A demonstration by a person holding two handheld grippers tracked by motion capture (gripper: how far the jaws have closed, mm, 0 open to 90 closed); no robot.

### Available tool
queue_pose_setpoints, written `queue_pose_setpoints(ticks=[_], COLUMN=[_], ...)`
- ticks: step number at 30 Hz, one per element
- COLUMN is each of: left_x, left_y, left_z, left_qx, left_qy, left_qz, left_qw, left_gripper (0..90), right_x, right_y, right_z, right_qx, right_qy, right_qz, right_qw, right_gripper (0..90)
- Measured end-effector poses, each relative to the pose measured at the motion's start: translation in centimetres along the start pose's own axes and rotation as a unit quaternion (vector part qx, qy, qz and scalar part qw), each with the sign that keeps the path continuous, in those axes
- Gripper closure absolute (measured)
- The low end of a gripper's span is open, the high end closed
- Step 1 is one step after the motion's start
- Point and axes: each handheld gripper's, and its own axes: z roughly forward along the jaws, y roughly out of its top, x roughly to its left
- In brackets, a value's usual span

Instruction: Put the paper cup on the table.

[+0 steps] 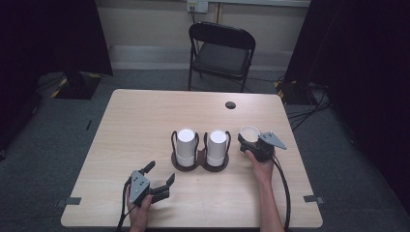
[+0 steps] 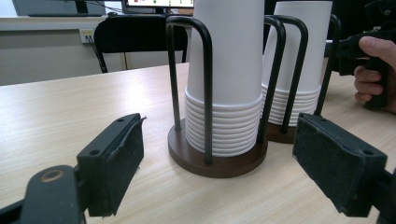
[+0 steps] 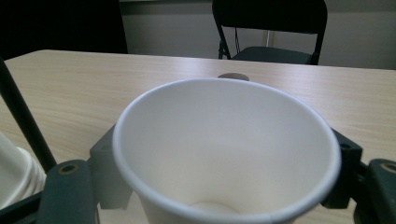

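Two stacks of upside-down white paper cups point(image 1: 185, 143) point(image 1: 217, 144) stand in a dark double wire holder point(image 1: 200, 164) at the table's middle; the nearer stack point(image 2: 227, 79) rises just beyond my left jaws. My left gripper point(image 1: 162, 175) rests near the front left edge, open, nothing between its pads point(image 2: 116, 158). Right of the holder, my right gripper point(image 1: 248, 138) is shut on a single upright white paper cup point(image 1: 249, 132), mouth up. In the right gripper view this cup point(image 3: 224, 140) sits between both jaws, low over the table.
The light wooden table point(image 1: 145, 116) has a round cable hole point(image 1: 230, 105) at its back. A black folding chair point(image 1: 220, 50) stands behind it. Dark curtains flank both sides. The holder's wire loops point(image 2: 196, 84) rise around each stack.
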Motion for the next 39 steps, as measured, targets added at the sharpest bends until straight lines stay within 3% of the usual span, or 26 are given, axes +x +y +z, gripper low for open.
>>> queue_pose_setpoints(ticks=[9,16,20,22,30,36,39], left_x=[0.0,0.0,0.0,0.0,0.0,0.1,0.1], left_y=[0.0,0.0,0.0,0.0,0.0,0.0,0.0], left_z=[0.0,0.0,-0.1,-0.1,-0.1,0.0,0.0], left_qx=[-0.003,-0.003,-0.003,-0.003,-0.003,-0.001,-0.002], left_qy=[0.001,0.001,0.001,0.001,0.001,0.002,0.003], left_qz=[-0.003,-0.003,-0.004,-0.004,-0.003,-0.008,-0.012], left_qw=[1.0000,1.0000,1.0000,1.0000,1.0000,1.0000,0.9999], left_gripper=[16.3,16.4,16.4,16.4,16.4,16.6,16.7], right_x=[0.4,0.4,0.0,0.1,0.4,0.6,0.9], right_y=[-0.1,0.0,-0.4,-0.3,0.0,0.1,0.2], right_z=[-0.3,-0.5,-0.4,-0.8,-1.5,-2.0,-2.4], right_qx=[0.012,0.032,0.055,0.047,0.057,0.077,0.074], right_qy=[-0.004,0.000,-0.002,-0.001,0.002,-0.010,-0.015], right_qz=[-0.016,-0.002,0.011,0.015,0.015,0.015,0.021], right_qw=[0.9998,0.9995,0.9984,0.9988,0.9983,0.9969,0.9969], right_gripper=[22.9,21.9,15.4,13.5,13.5,13.5,13.5])
